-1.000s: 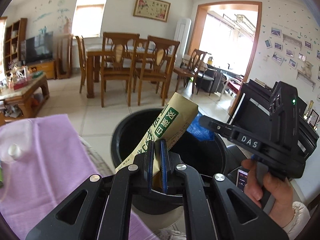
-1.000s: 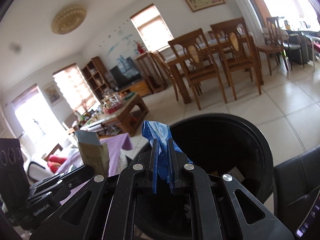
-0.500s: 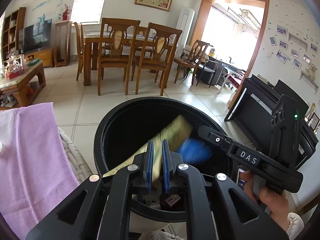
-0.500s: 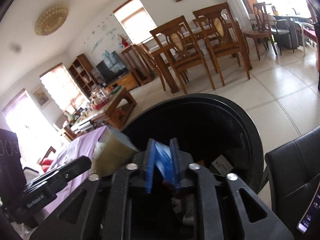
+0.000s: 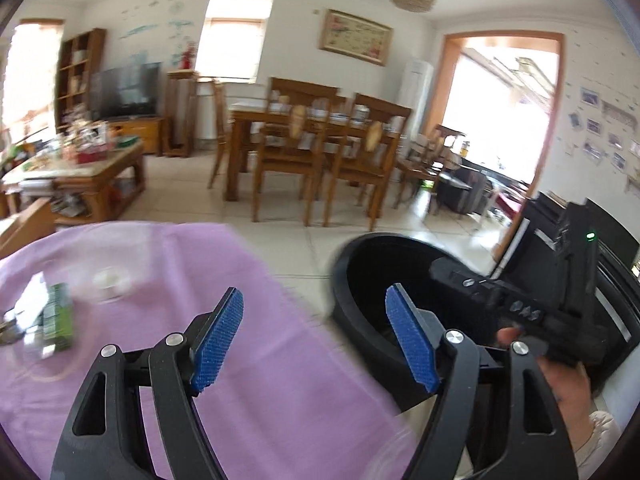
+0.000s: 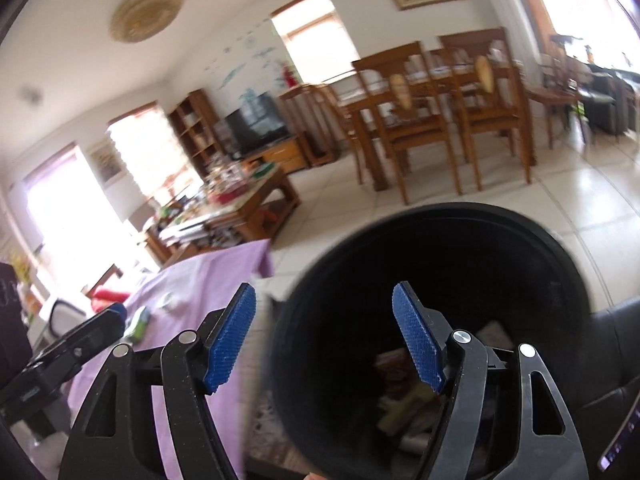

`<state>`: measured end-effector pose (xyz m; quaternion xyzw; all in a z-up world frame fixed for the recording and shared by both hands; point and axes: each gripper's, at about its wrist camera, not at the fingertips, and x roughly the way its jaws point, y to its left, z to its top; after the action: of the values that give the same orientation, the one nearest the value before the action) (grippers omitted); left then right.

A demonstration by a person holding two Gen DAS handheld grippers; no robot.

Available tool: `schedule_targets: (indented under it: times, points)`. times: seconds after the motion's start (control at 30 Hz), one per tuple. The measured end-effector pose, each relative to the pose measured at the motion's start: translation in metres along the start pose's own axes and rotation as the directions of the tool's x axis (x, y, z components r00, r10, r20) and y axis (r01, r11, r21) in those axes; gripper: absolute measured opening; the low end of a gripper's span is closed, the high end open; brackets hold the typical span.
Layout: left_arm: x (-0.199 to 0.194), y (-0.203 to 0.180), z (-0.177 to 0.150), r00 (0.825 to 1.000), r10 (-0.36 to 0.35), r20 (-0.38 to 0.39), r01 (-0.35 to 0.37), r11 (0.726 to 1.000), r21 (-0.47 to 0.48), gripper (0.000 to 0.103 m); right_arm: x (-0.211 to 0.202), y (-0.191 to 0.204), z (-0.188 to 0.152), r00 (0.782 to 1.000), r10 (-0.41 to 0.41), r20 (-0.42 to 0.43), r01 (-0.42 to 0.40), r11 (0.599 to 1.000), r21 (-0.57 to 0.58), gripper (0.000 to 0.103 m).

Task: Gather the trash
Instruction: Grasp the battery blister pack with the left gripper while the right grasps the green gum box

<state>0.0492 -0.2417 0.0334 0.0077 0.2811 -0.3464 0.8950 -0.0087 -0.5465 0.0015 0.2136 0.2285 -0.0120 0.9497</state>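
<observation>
My left gripper (image 5: pixel 314 320) is open and empty, held over the edge of a purple cloth (image 5: pixel 168 280), left of the black trash bin (image 5: pixel 360 300). My right gripper (image 6: pixel 324 320) is open and empty, held over the bin's left rim (image 6: pixel 288 320). Several pieces of trash (image 6: pixel 404 400) lie at the bottom of the bin. A green packet (image 5: pixel 58 316) and a white cap (image 5: pixel 108 278) lie on the cloth at the left; the packet also shows in the right wrist view (image 6: pixel 140 322). The right gripper's body (image 5: pixel 520 312) shows over the bin in the left wrist view.
A black leather seat (image 6: pixel 616 344) stands right of the bin. A cluttered wooden coffee table (image 5: pixel 84 176) is at the far left. A dining table with chairs (image 5: pixel 320 148) stands behind on the tiled floor (image 6: pixel 560 200).
Both grippers opened and let go: the tan carton and the blue wrapper dropped into the bin. The left gripper swung left toward the purple cloth and both lifted.
</observation>
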Motion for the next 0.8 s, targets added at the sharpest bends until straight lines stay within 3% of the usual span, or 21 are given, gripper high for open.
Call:
schedule_targets:
  times: [0.17,0.23,0.37,0.4,0.47,0.63,0.73,0.8]
  points:
    - [-0.037,0.095,-0.008,0.99,0.143,-0.009,-0.143,0.982,-0.125,0.074,0.037,0.074,-0.005,0.995,0.072,-0.068,-0.077,0.994,-0.076,0.071]
    - [-0.051,0.133,-0.012,0.98,0.2,-0.02,-0.2,0.962,-0.186,0.074,0.055,0.112,-0.01,0.989,0.101,-0.106,-0.113,0.987,-0.115,0.071]
    - [-0.076,0.219,-0.025,0.958,0.279,-0.072,-0.286,0.893,-0.347,0.072,0.087,0.176,-0.016,0.975,0.14,-0.173,-0.171,0.968,-0.183,0.071]
    - [-0.08,0.239,-0.028,0.956,0.28,-0.086,-0.291,0.876,-0.384,0.072,0.1,0.195,-0.018,0.969,0.151,-0.198,-0.19,0.962,-0.198,0.071]
    - [-0.081,0.261,-0.033,0.955,0.276,-0.109,-0.295,0.858,-0.42,0.06,0.115,0.223,-0.025,0.961,0.156,-0.23,-0.209,0.951,-0.227,0.071]
    - [-0.068,0.297,-0.04,0.963,0.22,-0.158,-0.27,0.829,-0.49,0.058,0.168,0.298,-0.037,0.93,0.155,-0.335,-0.258,0.922,-0.289,0.071]
    - [-0.056,0.309,-0.041,0.964,0.198,-0.178,-0.262,0.816,-0.515,0.058,0.197,0.325,-0.041,0.92,0.13,-0.371,-0.254,0.917,-0.309,0.071]
    - [-0.048,0.314,-0.043,0.964,0.178,-0.198,-0.259,0.807,-0.53,0.053,0.217,0.339,-0.046,0.911,0.099,-0.4,-0.242,0.914,-0.325,0.069]
